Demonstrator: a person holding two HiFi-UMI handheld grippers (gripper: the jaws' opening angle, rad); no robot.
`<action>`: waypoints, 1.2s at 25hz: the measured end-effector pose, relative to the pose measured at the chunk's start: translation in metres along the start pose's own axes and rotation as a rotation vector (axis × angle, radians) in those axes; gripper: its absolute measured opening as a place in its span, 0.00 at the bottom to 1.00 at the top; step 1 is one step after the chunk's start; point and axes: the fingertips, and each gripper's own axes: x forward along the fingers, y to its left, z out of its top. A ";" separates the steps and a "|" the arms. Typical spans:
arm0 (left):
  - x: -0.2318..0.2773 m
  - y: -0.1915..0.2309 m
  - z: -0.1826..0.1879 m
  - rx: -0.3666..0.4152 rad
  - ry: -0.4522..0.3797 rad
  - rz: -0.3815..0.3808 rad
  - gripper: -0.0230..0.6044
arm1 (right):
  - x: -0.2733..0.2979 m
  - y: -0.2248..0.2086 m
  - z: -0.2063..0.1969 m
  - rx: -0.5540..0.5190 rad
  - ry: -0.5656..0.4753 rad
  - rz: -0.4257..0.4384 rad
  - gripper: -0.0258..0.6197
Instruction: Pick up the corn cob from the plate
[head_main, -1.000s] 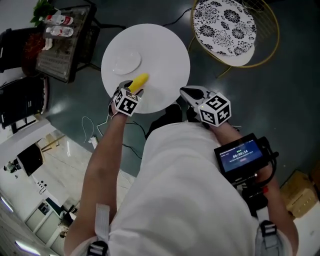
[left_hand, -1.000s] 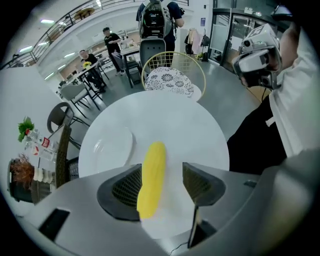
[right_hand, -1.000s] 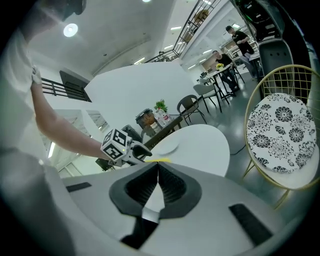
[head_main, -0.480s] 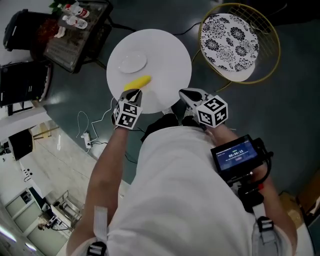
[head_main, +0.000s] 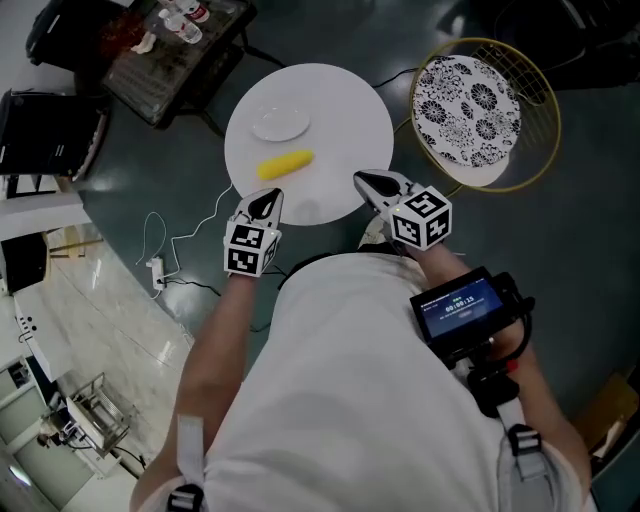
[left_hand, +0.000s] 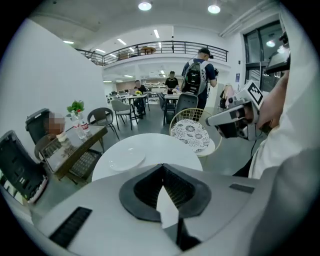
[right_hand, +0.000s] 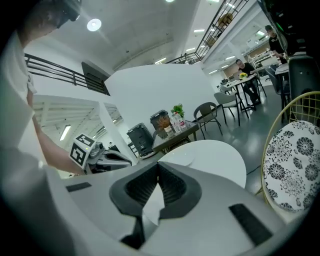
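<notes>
Round white table, smooth top, is being flanked at upper left by one dark side table carrying bottles, and at upper right by one gold wire chair with a black-and-white floral cushion. One cable is being seen trailing over the grey floor at left. One corn cob, yellow and cylindrical, is being seen lying on the bare tabletop just below the one shallow white plate, apart from it and uncovered. Two grippers are being held by the table's lower edge. The left gripper has jaws that have just been closing, now pressed together on nothing. The right gripper has jaws likewise pressed together, empty.
</notes>
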 end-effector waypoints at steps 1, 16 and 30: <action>0.000 -0.003 -0.001 -0.018 -0.013 0.003 0.05 | -0.001 -0.003 0.001 -0.008 -0.004 0.004 0.05; -0.044 -0.039 -0.007 -0.222 -0.205 0.013 0.05 | -0.002 0.041 0.007 -0.058 -0.022 0.102 0.05; -0.117 -0.062 -0.074 -0.251 -0.254 -0.024 0.05 | -0.018 0.128 -0.037 -0.102 -0.024 0.076 0.05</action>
